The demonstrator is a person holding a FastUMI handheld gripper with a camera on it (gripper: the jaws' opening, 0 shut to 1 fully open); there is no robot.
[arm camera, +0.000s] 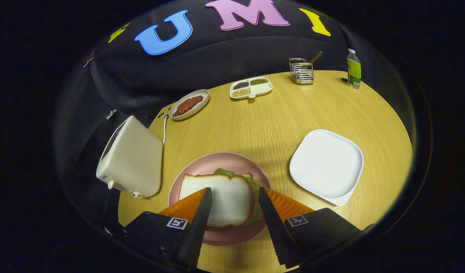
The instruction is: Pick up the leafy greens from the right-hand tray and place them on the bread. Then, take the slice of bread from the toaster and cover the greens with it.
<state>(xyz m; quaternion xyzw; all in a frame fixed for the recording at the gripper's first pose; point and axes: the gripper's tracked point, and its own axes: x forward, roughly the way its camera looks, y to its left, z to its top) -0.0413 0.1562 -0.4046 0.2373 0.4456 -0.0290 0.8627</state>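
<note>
The hand-held gripper with black fingers and orange ridged sides (232,195) is hovering over the round pink plate (202,163) near the front edge of the round light-wood table (278,117), and its jaws are standing wide apart, gripping nothing. Between and just ahead of the fingers (200,212) the top slice of white bread with a thin brown crust (225,197) is lying flat on the plate, covering the ruffled green leafy greens (227,172), whose edges are peeking out beyond the far crust and along the slice's right side. A sliver of a second crust is showing at the far right corner under the greens, though how much bread is lying below cannot be told. The left finger is overlapping the near left corner of the slice in the view; whether it is touching the bread cannot be told. To the left of the plate the cream-coloured toaster (132,159) is sitting at the table's edge, with its white cord (165,129) running toward the back. To the right of the plate the square white tray with rounded corners (325,165) is lying bare. Farther back are sitting an oval white dish holding a reddish-brown piece of meat (189,105), a white divided dish of beans and grains (251,88), a metal wire utensil holder (301,71) and a clear bottle with a green label (354,70).
</note>
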